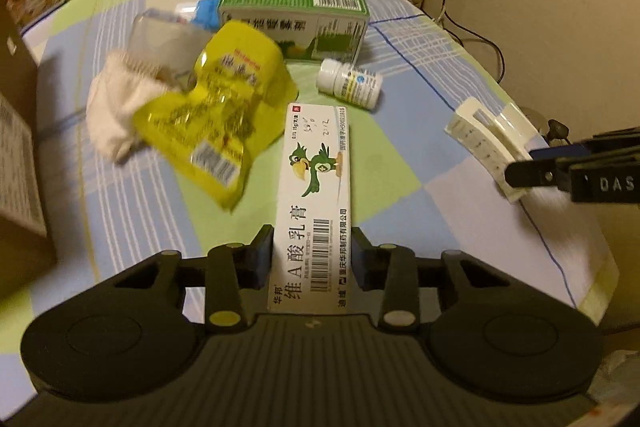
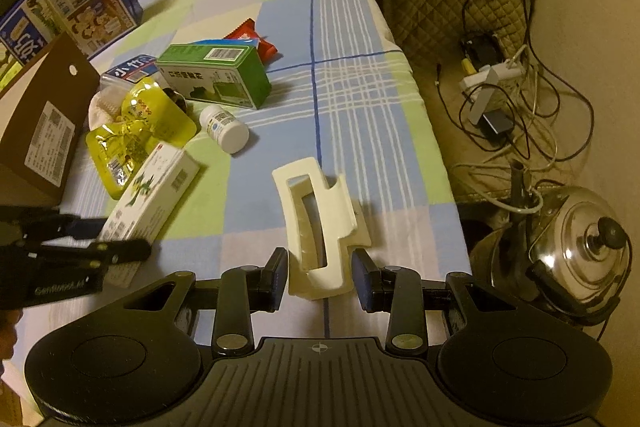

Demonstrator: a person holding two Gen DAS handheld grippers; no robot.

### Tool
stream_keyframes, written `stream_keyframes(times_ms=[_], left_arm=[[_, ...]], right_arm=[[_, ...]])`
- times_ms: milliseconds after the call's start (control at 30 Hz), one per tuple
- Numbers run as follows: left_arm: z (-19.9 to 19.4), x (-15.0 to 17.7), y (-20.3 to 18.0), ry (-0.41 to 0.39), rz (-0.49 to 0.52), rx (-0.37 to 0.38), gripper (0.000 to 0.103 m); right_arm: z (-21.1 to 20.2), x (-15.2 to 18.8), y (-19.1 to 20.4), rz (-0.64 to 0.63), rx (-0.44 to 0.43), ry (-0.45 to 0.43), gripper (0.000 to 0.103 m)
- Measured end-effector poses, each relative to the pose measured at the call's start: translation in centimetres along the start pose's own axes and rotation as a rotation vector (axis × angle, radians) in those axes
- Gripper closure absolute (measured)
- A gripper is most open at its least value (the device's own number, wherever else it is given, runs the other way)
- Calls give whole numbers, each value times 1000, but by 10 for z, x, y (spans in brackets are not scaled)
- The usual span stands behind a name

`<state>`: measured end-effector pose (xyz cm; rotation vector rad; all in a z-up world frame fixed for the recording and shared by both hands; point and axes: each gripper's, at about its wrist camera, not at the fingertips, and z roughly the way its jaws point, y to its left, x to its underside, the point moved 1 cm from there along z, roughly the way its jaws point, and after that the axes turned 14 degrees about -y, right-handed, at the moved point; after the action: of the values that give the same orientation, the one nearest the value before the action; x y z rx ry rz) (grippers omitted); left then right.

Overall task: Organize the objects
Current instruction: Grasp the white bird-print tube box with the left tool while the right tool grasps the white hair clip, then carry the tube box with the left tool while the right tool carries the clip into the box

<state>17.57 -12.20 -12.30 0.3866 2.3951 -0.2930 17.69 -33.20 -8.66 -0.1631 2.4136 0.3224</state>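
Note:
A long white ointment box with a green parrot print lies lengthwise between the fingers of my left gripper, which is shut on its near end. The right wrist view shows the same box on the checked cloth, with the left gripper at its near end. A cream hair claw clip stands tilted between the fingers of my right gripper, which is shut on its lower end. The left wrist view shows the clip near the table's right edge, with the right gripper on it.
Behind the ointment box lie a yellow pouch, a white cloth, a green carton, a white pill bottle and a red packet. A brown cardboard box stands at the left. Beyond the table's right edge are a steel kettle and cables.

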Motion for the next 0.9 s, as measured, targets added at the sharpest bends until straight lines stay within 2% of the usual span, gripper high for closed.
stream_keyframes(times_ms=[100, 233, 333, 500, 600, 800, 900], left_arm=[[-2, 0, -2, 9, -24, -9, 68], [5, -9, -6, 5, -39, -22, 51], [10, -15, -9, -1, -26, -35, 50], [19, -19, -9, 11, -29, -70, 55], [17, -17, -12, 6, -9, -100, 69], [6, -10, -5, 7, -50, -153, 69], [-2, -4, 3, 9, -76, -182, 69]], right_arm=[[1, -1, 0, -10, -3, -8, 70], [6, -4, -2, -1, -8, -4, 69], [9, -7, -1, -18, -1, -16, 68], [13, -11, 2, -54, 5, -31, 66], [14, -12, 2, -74, 5, -41, 65], [16, -14, 1, -122, -11, -70, 56], [17, -14, 2, -163, -19, -79, 56]])
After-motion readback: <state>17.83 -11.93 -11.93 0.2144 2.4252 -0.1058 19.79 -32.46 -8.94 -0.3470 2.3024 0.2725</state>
